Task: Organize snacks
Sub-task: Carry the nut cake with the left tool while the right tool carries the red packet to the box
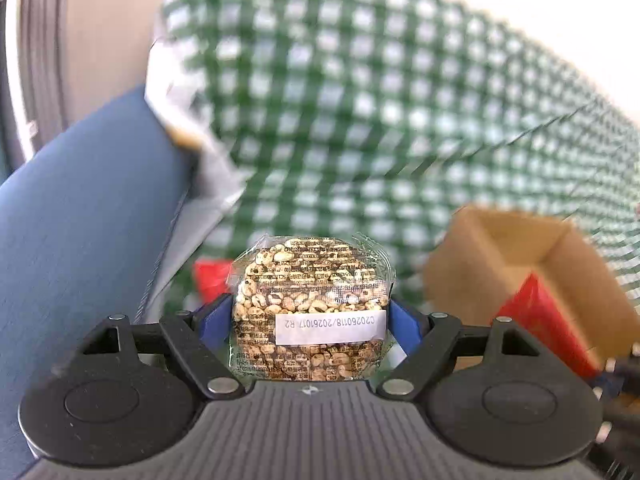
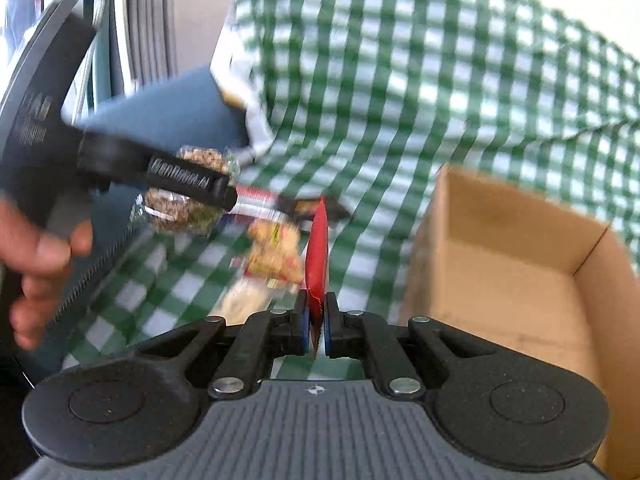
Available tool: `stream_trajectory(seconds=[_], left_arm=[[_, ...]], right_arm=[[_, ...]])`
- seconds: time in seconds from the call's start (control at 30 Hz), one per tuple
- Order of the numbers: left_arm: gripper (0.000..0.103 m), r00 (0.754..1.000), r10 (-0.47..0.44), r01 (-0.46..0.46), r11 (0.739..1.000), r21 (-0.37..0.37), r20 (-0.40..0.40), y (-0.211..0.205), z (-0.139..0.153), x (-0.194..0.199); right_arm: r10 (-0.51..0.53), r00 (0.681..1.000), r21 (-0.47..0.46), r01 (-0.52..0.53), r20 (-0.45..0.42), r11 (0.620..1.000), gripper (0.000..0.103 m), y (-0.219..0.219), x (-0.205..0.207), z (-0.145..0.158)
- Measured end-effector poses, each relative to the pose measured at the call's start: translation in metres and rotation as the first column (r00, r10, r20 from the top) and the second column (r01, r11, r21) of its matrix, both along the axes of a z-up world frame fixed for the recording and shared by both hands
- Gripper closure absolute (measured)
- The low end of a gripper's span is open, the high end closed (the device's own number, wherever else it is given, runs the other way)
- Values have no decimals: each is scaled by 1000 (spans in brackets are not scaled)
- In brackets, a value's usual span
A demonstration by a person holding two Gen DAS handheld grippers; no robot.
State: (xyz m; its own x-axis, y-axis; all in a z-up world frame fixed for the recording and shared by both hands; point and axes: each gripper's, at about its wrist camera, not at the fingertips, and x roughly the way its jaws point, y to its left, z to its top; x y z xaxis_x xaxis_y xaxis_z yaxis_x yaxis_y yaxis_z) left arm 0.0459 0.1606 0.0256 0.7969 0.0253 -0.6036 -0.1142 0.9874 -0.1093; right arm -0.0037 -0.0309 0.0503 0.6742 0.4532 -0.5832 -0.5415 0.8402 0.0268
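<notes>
A round puffed-grain snack [image 1: 308, 280] in a clear wrapper with a white date label sits between the blue pads of my left gripper [image 1: 310, 308], which is shut on its sides. The right wrist view shows that same snack [image 2: 176, 212] held up at the left, with a person's hand [image 2: 36, 256] on the handle. My right gripper [image 2: 316, 328] is shut on the serrated edge of a thin red packet [image 2: 318, 256] that stands upright. In the left wrist view the red packet [image 1: 544, 320] shows in front of the cardboard box [image 1: 492, 248].
The open cardboard box [image 2: 516, 304] stands at the right on a green checked cloth [image 2: 400, 100]. Several blurred loose snack packs [image 2: 276, 252] lie on the cloth beyond the red packet. A blue cushion [image 1: 80, 220] lies at the left; another red pack [image 1: 208, 280] sits behind the grain snack.
</notes>
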Motion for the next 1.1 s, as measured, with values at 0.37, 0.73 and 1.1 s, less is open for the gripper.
stream_trajectory(seconds=[0.37,0.73,1.1], left_arm=[[18,991,-86,96,990,-108,98,-83,21,-25],[18,974,-184,197,976,-96,129,-130,9,-13],[18,961,-236,246,968,-55,144,-155,8,-22]], right_arm=[[-244,963,163,225,114,961,97,-121,30,17],[-364,927,121,352,92,928,97,-170,32,-11],[-428,898,130,414,101,901,97,-209,15,-10]])
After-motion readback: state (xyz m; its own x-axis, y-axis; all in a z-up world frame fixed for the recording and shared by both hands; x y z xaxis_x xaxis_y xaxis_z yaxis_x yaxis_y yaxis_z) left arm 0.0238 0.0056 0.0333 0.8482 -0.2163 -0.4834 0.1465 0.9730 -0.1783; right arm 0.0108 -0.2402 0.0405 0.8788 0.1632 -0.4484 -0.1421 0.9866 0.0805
